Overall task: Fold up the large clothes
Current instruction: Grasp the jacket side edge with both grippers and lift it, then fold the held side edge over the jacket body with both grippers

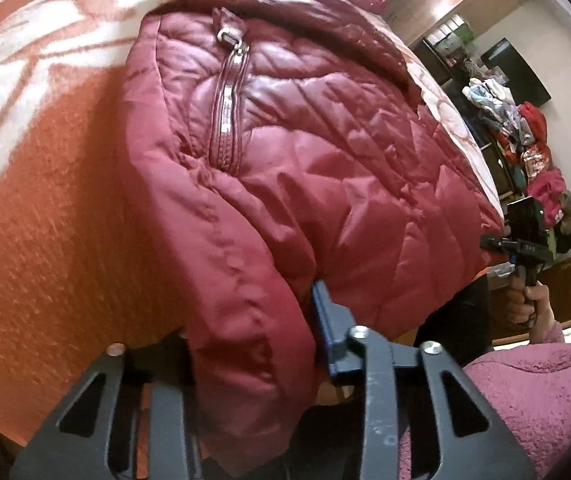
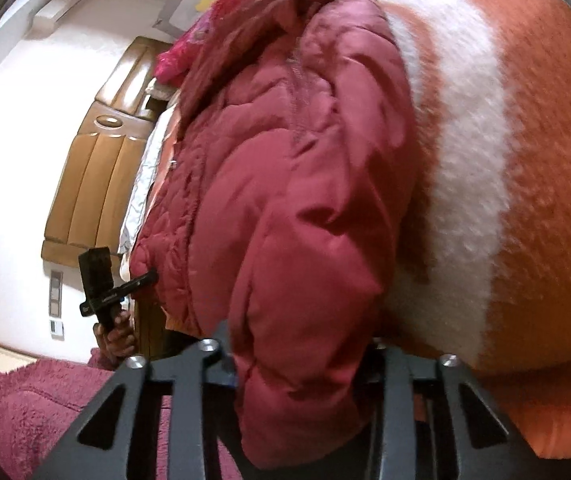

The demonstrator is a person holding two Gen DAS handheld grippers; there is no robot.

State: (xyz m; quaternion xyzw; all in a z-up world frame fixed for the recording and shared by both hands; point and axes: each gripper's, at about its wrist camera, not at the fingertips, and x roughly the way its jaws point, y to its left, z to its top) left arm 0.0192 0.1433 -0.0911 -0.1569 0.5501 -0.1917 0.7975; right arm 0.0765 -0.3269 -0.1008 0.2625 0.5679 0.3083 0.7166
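Observation:
A dark red quilted puffer jacket [image 1: 293, 152] lies on an orange and white blanket [image 1: 45, 208] on a bed, its zipper [image 1: 227, 104] facing up. My left gripper [image 1: 253, 344] is shut on a sleeve of the jacket at its near edge; one blue finger [image 1: 329, 320] shows beside the fabric. In the right wrist view the jacket [image 2: 285, 200] fills the middle, and my right gripper [image 2: 297, 360] is shut on its other sleeve. Each gripper also shows in the other's view, the right one [image 1: 525, 232] and the left one [image 2: 105, 284], held in a hand.
A pile of mixed clothes [image 1: 525, 140] sits on a dark shelf by the far wall. A wooden headboard [image 2: 97, 172] stands against the white wall. The person's fuzzy pink sleeve [image 1: 533, 400] is close to the camera. The blanket [image 2: 505, 160] spreads beyond the jacket.

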